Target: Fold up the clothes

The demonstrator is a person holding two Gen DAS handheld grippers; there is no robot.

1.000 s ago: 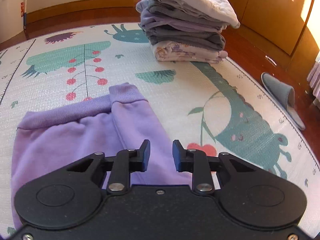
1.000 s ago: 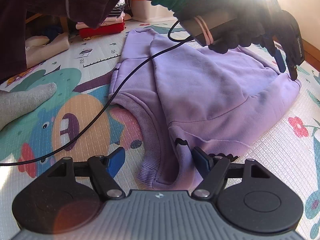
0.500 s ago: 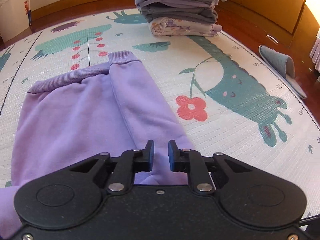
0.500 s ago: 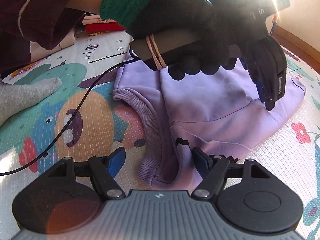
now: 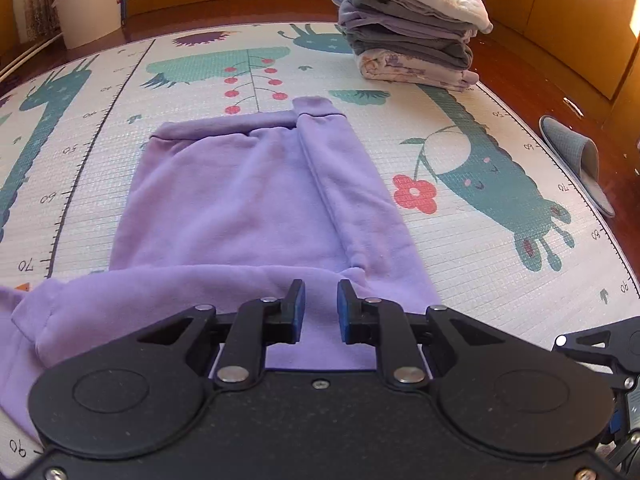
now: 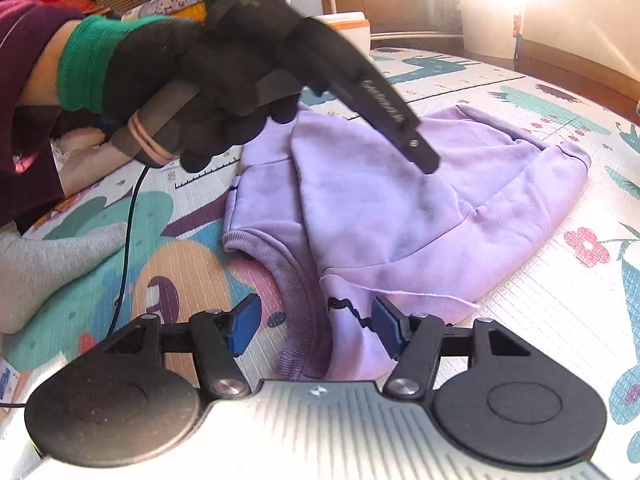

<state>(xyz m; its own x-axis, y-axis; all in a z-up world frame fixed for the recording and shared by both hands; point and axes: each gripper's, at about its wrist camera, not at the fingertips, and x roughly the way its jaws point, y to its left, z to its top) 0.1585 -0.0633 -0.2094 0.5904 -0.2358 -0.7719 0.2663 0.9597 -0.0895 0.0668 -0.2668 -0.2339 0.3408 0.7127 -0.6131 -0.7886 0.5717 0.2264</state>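
A purple sweatshirt (image 5: 248, 200) lies flat on the play mat (image 5: 480, 248), one sleeve (image 5: 344, 184) folded straight down its body. My left gripper (image 5: 320, 312) hovers over the near end of the garment, its blue pads a narrow gap apart with nothing between them. In the right wrist view a gloved hand (image 6: 180, 84) holds that left gripper (image 6: 424, 160) in the air above the sweatshirt (image 6: 400, 208). My right gripper (image 6: 316, 326) is wide open and low, with the ribbed edge (image 6: 296, 320) of the sweatshirt lying between its fingers.
A stack of folded clothes (image 5: 412, 28) stands at the mat's far right corner. A grey slipper (image 5: 576, 160) lies on the wooden floor, a white bucket (image 5: 88, 0) at the back left. A socked foot (image 6: 52, 264) and a black cable (image 6: 128, 240) lie left of the sweatshirt.
My left gripper has drawn back along the sweatshirt to its near end, so the whole garment now shows, and its jaws narrowed slightly. The right gripper has stayed in place, open.
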